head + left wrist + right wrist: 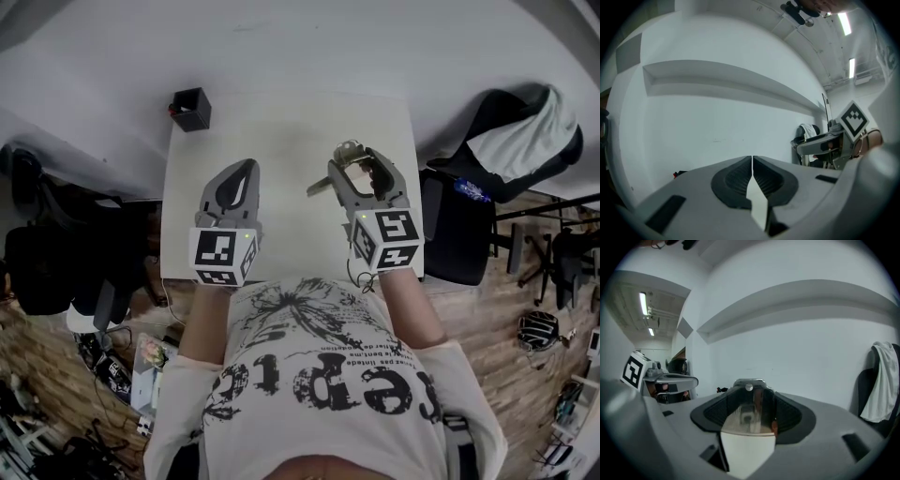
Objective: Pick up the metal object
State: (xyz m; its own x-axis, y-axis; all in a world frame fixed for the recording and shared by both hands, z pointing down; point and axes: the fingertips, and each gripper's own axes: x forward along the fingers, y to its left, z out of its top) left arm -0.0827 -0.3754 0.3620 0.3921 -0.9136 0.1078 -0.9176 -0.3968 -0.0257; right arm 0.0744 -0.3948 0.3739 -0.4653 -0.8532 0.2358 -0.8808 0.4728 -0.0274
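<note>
Box: a black box [191,109] sits at the far left corner of the table [291,117], well apart from both grippers. It looks to play no part in this job.

Left gripper: the left gripper [246,169] hangs over the left half of the table. Its jaws are pressed together with nothing between them, which its own view confirms [752,161]. It is probably parked there to keep clear, since one gripper is enough for this pick.

Metal object: the metal object [319,185] is in the right gripper's jaws, over the right half of the table. In the head view one end pokes out to the left of the jaws. In the right gripper view it fills the gap as a shiny plate [749,411] with a small rivet near its top.

Right gripper: the right gripper [356,155] has its jaws set wide, but they are pinching the metal object, with a ribbed pad on each flank. The wide stance fits the object's breadth and does not mean a loose hold.

Lift: both gripper views look level at the wall, so the object seems to be off the table. I cannot tell how high.

Chair: a dark chair [487,112] with a white cloth [530,131] over it stands right of the table, out of the way.
</note>
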